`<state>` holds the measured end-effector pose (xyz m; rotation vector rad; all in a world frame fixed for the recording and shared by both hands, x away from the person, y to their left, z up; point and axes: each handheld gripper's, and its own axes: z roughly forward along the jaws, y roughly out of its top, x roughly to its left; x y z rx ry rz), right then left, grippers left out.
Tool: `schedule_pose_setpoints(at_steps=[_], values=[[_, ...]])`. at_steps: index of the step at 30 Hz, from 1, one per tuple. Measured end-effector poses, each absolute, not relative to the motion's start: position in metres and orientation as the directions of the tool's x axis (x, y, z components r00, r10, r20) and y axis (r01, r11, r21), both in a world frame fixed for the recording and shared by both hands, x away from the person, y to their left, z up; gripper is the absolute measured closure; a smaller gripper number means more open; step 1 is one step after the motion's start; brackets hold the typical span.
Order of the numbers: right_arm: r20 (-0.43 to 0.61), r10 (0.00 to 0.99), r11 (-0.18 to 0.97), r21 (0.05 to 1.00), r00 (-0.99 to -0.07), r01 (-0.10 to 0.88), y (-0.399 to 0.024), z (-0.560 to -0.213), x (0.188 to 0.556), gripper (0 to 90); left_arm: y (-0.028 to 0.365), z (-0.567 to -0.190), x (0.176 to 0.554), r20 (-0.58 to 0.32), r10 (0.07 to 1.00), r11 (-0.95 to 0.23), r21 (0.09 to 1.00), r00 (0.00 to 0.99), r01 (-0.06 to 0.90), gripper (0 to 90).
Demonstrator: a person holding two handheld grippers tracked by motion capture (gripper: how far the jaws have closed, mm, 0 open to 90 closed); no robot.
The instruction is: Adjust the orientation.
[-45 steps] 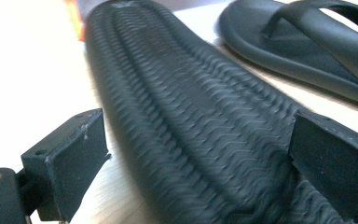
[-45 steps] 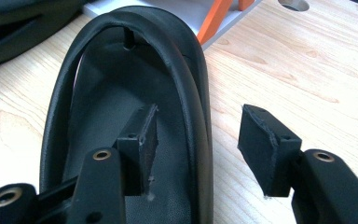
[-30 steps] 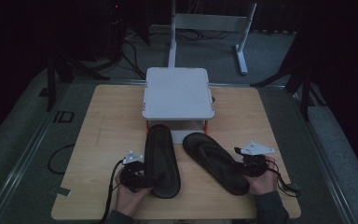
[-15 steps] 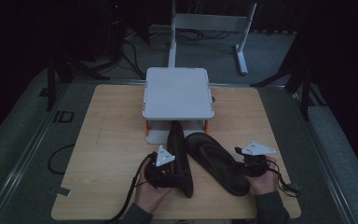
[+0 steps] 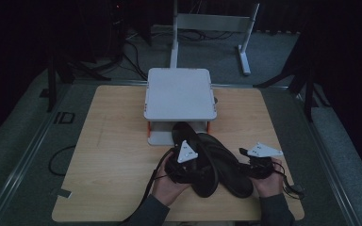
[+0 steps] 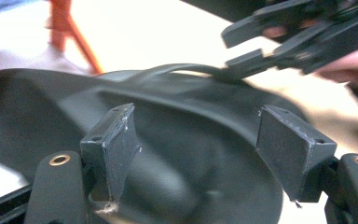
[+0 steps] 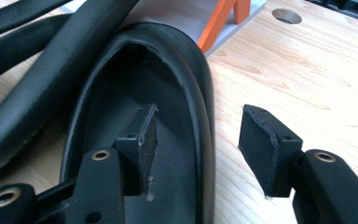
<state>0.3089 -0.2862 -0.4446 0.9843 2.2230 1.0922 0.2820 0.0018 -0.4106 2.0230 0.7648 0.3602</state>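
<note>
1. Two black sandals are lying near the front edge of a wooden table (image 5: 113,141), just in front of a small white two-level shelf (image 5: 180,94).
2. The left sandal (image 5: 199,165) is being gripped by the left gripper (image 5: 185,165), whose jaws have just been closing on its edge; it is being tilted up and is leaning against the right sandal (image 5: 230,170).
3. The right gripper (image 5: 253,165) is being held level by the right sandal's outer rim, jaws wide, one jaw inside the sole's rim and one outside, nothing clamped.
4. As a judgement, the shelf looks to be the destination: the grip is best firmed before the sandal is carried, the toe kept level, and the strap kept from snagging.
</note>
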Motion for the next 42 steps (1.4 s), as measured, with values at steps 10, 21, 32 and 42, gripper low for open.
schedule_pose_setpoints(at_steps=[10,21,32,42], values=[[-0.044,0.720,0.399,0.842,-0.692,0.362,-0.271,-0.430,0.294,46.6,0.037,-0.432,0.301,0.006,0.725,-0.419,0.797,0.689,0.434,35.6],[0.017,0.629,0.442,0.814,-0.778,0.375,-0.232,-0.442,0.286,50.7,0.035,-0.449,0.298,0.024,0.693,-0.480,0.761,0.721,0.436,46.8],[0.052,0.604,0.454,0.798,-0.795,0.397,-0.239,-0.448,0.289,71.7,0.015,-0.458,0.273,0.042,0.574,-0.587,0.717,0.818,0.375,46.0],[0.090,0.523,0.461,0.807,-0.848,0.370,-0.242,-0.448,0.289,73.5,0.015,-0.455,0.240,0.022,0.489,-0.609,0.724,0.872,0.324,47.4]])
